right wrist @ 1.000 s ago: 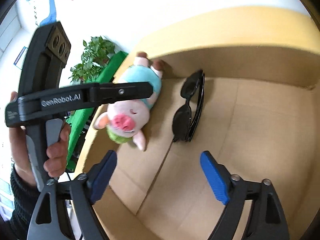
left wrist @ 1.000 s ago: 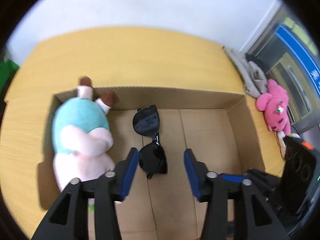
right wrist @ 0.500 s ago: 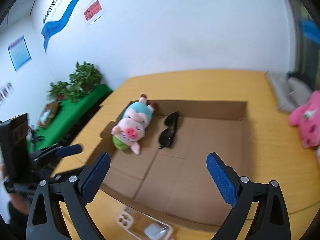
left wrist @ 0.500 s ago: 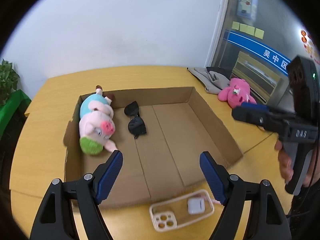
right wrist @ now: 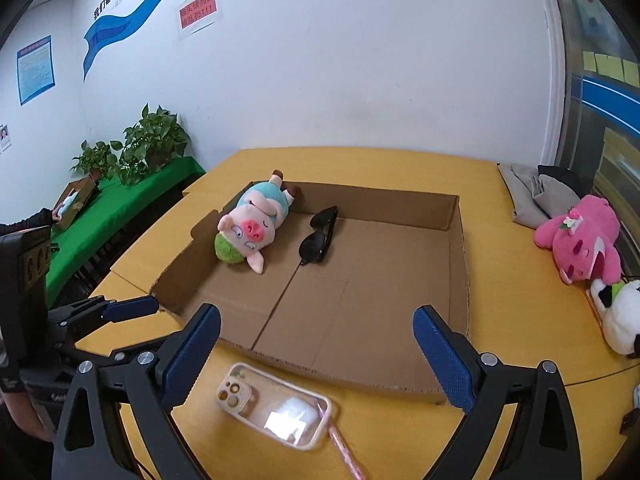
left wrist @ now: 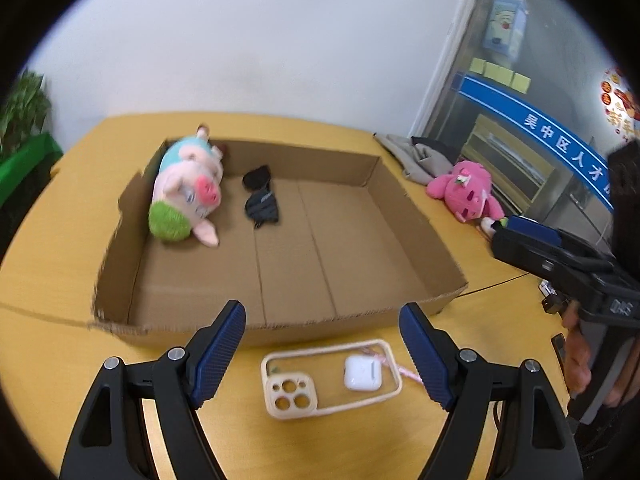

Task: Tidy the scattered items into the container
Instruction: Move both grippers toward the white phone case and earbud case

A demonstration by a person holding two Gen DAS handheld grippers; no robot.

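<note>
Tongs (left wrist: pixel 322 354) withdrawn, box (left wrist: pixel 416 224) holds pig (left wrist: pixel 188 196), sunglasses (left wrist: pixel 260 200)

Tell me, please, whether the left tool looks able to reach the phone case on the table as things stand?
Probably yes. The left tool is open and empty, the phone case lies just below it in front of the cardboard box, and nothing sits between them.

Table (left wrist: pixel 48 264) bears box (left wrist: pixel 416 232), case (left wrist: pixel 280 364).

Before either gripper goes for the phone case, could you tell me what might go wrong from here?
1. The white earbud case lies loose on the clear phone case; lifting the case could tip it off.
2. The phone case lies flat on the table, so open jaws may slide it.
3. Its pink strap could snag on the cardboard box wall.
</note>
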